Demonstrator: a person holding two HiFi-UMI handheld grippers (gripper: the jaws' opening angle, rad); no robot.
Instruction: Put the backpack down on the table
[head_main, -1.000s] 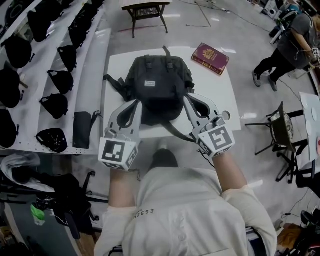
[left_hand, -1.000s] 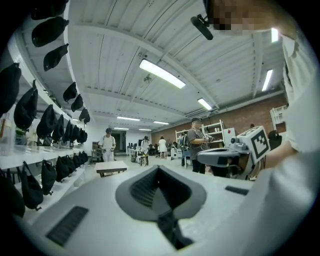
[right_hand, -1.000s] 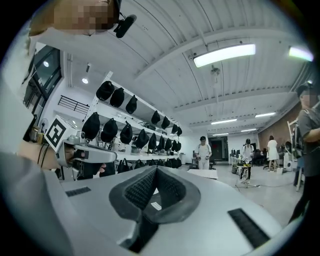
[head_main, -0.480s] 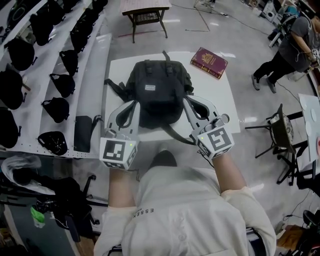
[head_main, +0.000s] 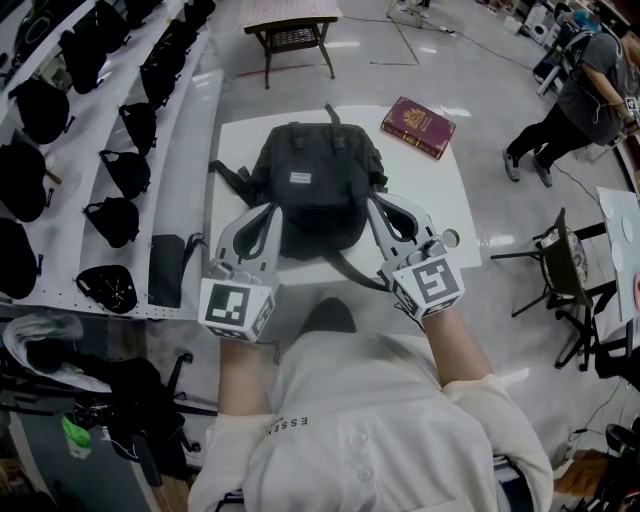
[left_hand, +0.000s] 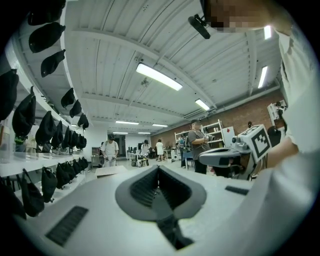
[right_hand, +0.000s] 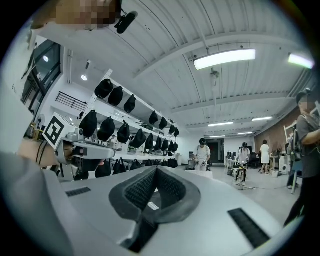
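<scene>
Backpack (head_main: 318, 180) lies on bench (head_main: 440, 190); left gripper (left_hand: 158, 167) and right gripper (right_hand: 156, 168) closed, apparently empty; hazard: loose strap (head_main: 350, 268) snags, dragging backpack.

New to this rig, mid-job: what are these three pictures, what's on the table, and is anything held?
No robot: a person holds a two-jaw tool in each hand. The head view looks down from their head onto the left tool, the right tool, and a black backpack lying on the white table, plus a red book at the far right. The other two pictures come from cameras riding on each tool, looking along its jaws. Both pairs are together with nothing between them; nothing is held.
</scene>
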